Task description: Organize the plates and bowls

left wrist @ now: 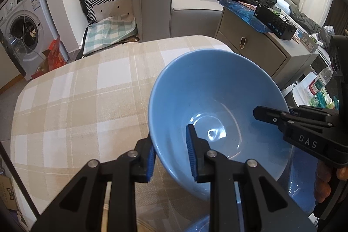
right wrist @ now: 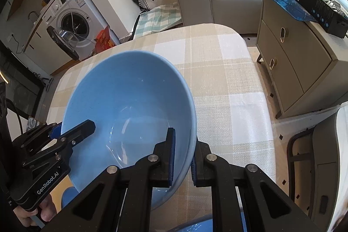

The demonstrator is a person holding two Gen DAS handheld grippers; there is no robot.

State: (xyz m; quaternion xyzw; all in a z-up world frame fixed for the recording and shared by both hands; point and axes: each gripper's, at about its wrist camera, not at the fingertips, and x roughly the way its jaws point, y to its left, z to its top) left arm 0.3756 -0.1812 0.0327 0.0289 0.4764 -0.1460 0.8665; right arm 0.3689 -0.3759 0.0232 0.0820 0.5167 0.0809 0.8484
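We hold the blue bowl point(left wrist: 217, 105) over the checked tablecloth point(left wrist: 76, 101), left gripper point(left wrist: 171, 158) pinching its rim at nine o'clock, right gripper point(right wrist: 182, 158) at three. Glazed, stiff, breakable and likely slippery, so the rim wall suits us. A sofa point(left wrist: 191, 3) sits at twelve.

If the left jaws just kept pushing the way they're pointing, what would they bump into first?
The left gripper is already clamped on the blue bowl wall, so it would push the bowl first. Past that lies the checked tablecloth, though depth is hard to judge.
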